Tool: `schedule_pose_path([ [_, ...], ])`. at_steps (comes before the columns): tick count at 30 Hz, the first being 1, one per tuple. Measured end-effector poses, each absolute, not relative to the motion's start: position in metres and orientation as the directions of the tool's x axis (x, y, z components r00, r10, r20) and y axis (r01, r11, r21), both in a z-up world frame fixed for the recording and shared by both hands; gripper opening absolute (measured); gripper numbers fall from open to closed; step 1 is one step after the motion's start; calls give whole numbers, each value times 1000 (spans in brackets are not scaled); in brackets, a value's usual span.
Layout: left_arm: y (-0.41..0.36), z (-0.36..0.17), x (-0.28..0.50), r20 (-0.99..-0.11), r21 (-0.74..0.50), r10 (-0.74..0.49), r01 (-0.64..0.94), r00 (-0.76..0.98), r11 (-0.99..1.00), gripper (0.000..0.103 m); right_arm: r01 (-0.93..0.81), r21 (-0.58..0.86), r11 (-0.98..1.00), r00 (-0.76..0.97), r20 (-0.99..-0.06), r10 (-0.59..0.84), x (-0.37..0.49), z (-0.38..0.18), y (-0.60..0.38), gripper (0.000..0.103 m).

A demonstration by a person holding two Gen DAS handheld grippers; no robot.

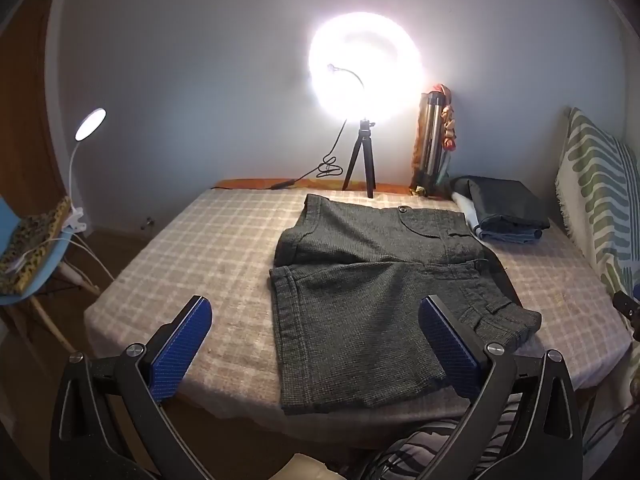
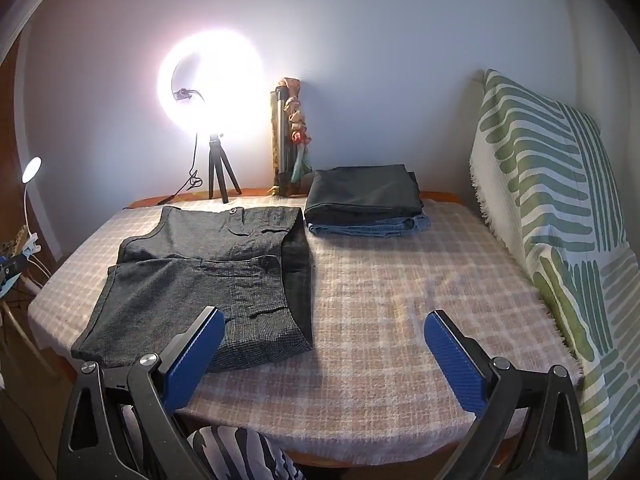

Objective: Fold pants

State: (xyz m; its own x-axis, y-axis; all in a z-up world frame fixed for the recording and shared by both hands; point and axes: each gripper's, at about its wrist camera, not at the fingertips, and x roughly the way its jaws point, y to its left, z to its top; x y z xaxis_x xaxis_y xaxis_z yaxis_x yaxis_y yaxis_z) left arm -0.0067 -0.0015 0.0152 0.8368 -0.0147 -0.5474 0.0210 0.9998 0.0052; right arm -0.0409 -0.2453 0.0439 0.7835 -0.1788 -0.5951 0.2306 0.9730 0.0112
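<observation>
Dark grey short pants [image 1: 360, 292] lie flat on the checked blanket of the table [image 1: 208, 248], legs pointing left, waistband to the right. They also show in the right wrist view [image 2: 200, 280]. My left gripper [image 1: 316, 320] is open and empty, raised over the near edge of the pants. My right gripper [image 2: 324, 332] is open and empty, above the blanket [image 2: 400, 320] just right of the waistband.
A stack of folded clothes [image 2: 364, 200] sits at the back right. A lit ring light on a tripod [image 1: 362, 120] and a wrapped tripod [image 1: 432, 140] stand at the back edge. A striped cushion [image 2: 552, 208] lines the right side. A chair with a clip lamp [image 1: 36, 240] stands left.
</observation>
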Motion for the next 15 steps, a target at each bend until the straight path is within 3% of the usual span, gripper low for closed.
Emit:
schedule_pose_path([
  [15,-3,18,-12,-534,3,-24,31,845,1000,103,221,13,975,787,-592,-171,-42,45,-242,101],
])
